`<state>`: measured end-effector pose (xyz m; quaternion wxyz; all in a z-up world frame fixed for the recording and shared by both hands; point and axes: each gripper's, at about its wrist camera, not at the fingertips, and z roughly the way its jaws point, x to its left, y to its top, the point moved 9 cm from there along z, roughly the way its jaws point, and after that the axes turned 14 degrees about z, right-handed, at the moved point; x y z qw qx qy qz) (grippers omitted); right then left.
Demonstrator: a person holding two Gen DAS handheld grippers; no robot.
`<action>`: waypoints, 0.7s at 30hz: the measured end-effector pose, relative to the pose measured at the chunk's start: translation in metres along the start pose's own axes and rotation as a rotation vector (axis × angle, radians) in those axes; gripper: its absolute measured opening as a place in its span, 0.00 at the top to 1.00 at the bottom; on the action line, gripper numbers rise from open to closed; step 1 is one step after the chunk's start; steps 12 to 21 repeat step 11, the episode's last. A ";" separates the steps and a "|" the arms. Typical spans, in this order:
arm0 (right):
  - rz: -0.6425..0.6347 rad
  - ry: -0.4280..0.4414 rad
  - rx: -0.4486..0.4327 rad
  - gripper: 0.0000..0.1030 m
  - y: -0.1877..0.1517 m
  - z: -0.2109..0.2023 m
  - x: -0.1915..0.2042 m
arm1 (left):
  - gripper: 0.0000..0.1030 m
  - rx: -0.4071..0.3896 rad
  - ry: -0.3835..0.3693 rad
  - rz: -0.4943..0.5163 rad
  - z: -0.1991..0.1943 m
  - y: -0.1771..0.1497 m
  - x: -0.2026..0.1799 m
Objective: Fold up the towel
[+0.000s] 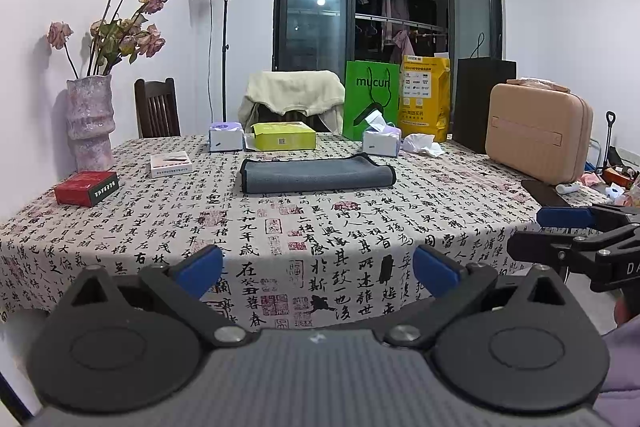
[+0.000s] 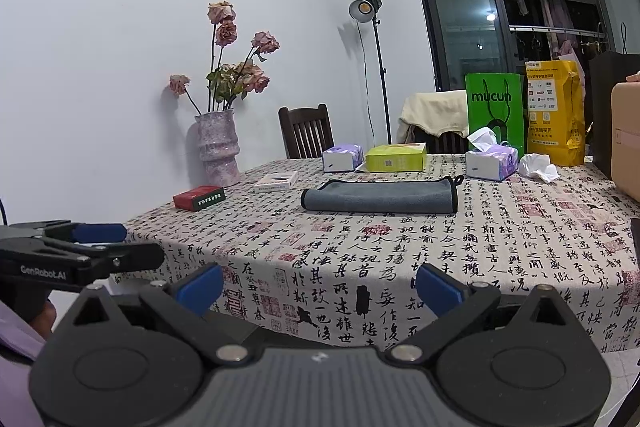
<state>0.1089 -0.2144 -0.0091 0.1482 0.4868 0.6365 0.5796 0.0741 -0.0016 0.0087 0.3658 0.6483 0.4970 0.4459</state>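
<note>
Two hand-held grippers are in view, both off the near edge of the desk (image 1: pixel 400 227) and clear of the cloth. The left hand-held gripper (image 1: pixel 318 273) stands wide, nothing between its blue pads; the right hand-held gripper (image 2: pixel 318 287) is likewise wide and empty. The grey towel (image 1: pixel 318 175) lies at 12 o'clock from the left unit, mid-desk, well apart from both. It appears already doubled over, its rounded fold toward the grippers and its black-trimmed edges at the far side and ends. Judgement: either folding is complete, or a further fold remains. If one remains, the next move calls for reaching forward and pinching one end's two corners.
</note>
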 end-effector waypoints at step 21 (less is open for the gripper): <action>-0.001 -0.001 -0.002 0.00 0.001 0.000 -0.001 | 0.00 0.013 -0.003 -0.001 0.002 -0.001 0.000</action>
